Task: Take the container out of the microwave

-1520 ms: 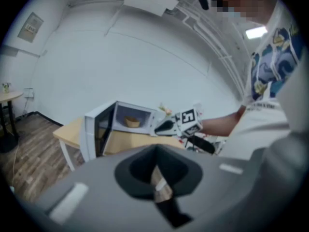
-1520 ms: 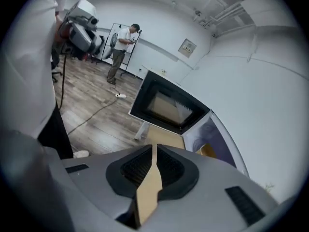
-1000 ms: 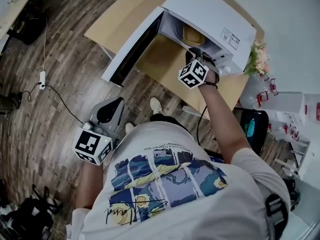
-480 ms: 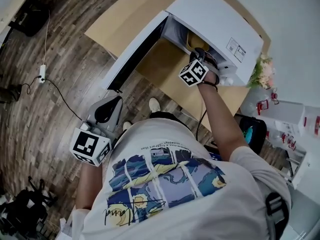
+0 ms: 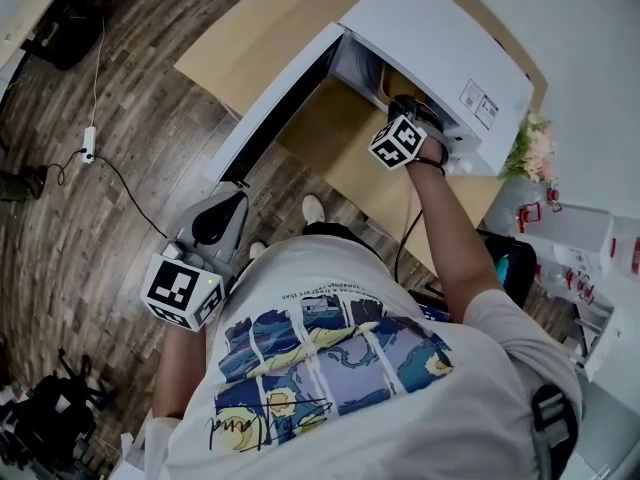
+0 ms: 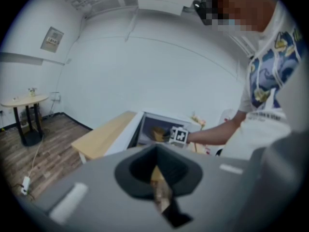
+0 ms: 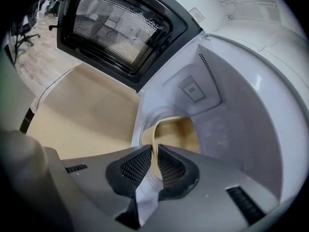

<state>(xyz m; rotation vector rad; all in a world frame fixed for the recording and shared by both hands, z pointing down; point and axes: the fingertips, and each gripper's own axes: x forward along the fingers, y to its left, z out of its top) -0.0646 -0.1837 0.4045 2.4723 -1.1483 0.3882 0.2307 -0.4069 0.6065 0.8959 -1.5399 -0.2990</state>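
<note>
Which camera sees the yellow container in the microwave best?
The right gripper view: the container sits close inside the microwave, its rim between the fingers of the right gripper. The head view shows a sliver; the left gripper view, a far blur.

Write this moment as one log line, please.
right tongs: closed on container rim | container: inside microwave | microwave: open | left tongs: closed, empty

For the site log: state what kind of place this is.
Probably an office or lab room: a microwave on a plain table, wood floor, bare white walls.
</note>
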